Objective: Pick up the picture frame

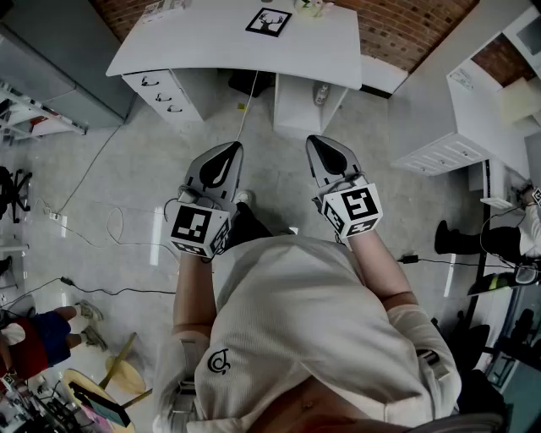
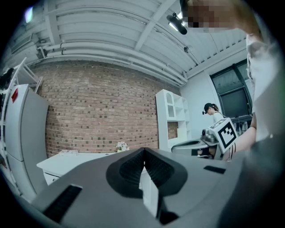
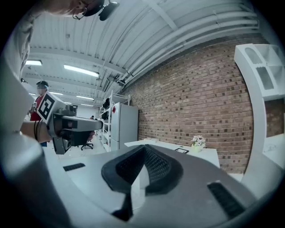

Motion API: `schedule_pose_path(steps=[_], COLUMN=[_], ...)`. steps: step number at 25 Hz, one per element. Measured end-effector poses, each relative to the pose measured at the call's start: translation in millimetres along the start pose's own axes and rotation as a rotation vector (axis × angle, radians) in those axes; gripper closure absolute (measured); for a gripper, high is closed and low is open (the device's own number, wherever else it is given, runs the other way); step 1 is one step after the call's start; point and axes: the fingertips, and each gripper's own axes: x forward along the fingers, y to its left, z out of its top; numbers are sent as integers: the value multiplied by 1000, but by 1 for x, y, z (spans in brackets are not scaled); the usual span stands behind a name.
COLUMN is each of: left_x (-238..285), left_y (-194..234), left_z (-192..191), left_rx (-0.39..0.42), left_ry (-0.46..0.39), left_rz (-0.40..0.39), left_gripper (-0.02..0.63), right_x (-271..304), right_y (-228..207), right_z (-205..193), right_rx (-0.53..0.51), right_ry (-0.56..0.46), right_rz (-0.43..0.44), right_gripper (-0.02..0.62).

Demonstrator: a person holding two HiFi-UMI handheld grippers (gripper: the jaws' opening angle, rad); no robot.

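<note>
Picture frame (image 1: 268,22) lay on the desk (image 1: 211,46), towards its back edge, with the flower pot (image 1: 309,7) just right of it. Brick wall (image 1: 397,30) ran behind the desk. Drawers (image 1: 161,91) sat under its left end, cabinet (image 1: 473,110) off right. Left gripper (image 1: 230,149) and right gripper (image 1: 317,142) were side by side over the floor (image 1: 127,169), well short of the desk.

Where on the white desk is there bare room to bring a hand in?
The desk is bare across its left half, between the papers and the picture frame, and along the whole near edge. It is crowded only at the back, where the flower pot sits close right of the frame.
</note>
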Motion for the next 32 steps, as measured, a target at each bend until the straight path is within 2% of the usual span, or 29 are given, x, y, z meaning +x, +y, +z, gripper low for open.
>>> schedule_pose_path(steps=[10,17,24,32], left_x=[2,19,52,100], left_y=[10,37,108,206], left_z=[-4,-17,-20,-9], left_rx=[-20,-55,-66,-52], left_ry=[-2,12,18,17], left_rz=[8,13,-4,-79], left_gripper=[592,592,592,592], right_x=[8,36,109,206], right_y=[3,-11,-20,-35], right_z=[-7,-16,-17,-7], right_rx=[9,30,48,88], right_ry=[23,58,89,87], right_rz=[8,-43,-86,-188], right_gripper=[591,588,588,588])
